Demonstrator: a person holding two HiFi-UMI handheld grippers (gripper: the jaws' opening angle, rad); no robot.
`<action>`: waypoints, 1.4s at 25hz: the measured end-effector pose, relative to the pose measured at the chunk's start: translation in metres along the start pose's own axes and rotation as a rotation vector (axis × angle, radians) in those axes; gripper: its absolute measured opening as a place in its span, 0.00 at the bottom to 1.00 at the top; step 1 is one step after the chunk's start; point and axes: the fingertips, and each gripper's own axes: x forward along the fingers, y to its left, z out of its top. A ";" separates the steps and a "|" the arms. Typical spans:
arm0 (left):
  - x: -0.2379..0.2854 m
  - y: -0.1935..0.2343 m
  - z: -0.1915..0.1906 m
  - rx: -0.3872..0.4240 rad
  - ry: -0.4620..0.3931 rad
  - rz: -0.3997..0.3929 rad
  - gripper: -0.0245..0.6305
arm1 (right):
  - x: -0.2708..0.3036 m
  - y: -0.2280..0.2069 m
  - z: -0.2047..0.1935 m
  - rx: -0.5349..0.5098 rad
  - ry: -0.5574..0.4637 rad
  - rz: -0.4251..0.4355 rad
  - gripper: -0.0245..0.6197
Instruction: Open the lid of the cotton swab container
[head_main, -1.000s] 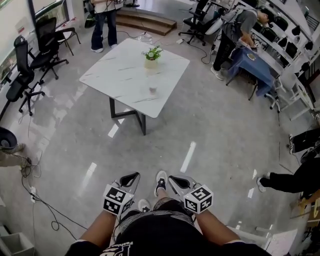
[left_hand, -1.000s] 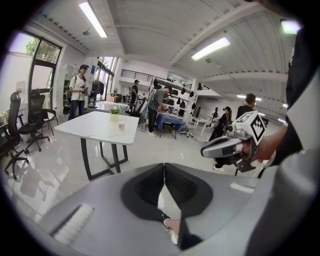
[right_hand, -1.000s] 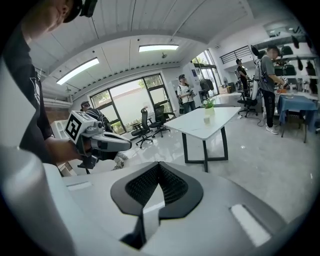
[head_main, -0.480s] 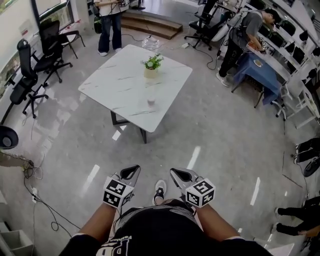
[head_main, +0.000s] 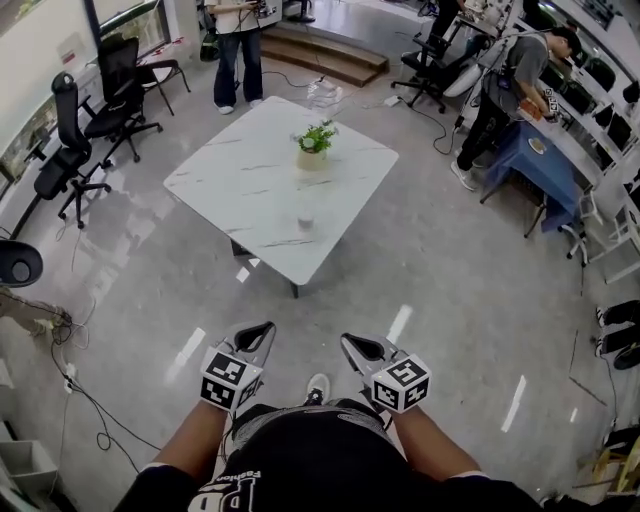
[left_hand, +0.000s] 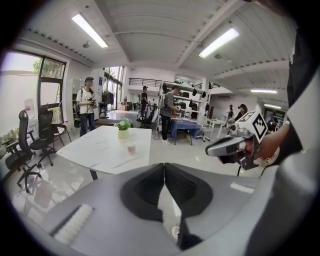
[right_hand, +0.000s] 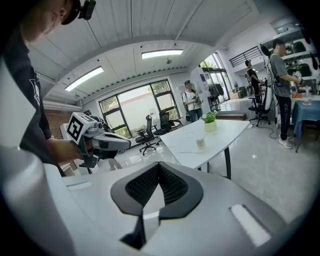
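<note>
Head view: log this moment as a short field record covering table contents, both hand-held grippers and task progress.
table: white marbled top, across the floor ahead
on it: potted plant; cotton swab container, small, apart from the plant
left hand-held gripper: shut, empty
right hand-held gripper: shut, empty
task: not started; container far from both grippers, lid too small to judge
</note>
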 end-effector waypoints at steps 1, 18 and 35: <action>0.002 0.002 0.001 0.001 0.003 0.007 0.13 | 0.004 -0.004 0.002 0.000 -0.001 0.005 0.04; 0.039 0.001 0.005 0.030 0.056 0.020 0.13 | 0.026 -0.036 0.008 0.004 0.013 0.066 0.04; 0.093 0.085 0.041 0.013 0.023 -0.012 0.13 | 0.106 -0.067 0.049 -0.036 0.062 0.054 0.04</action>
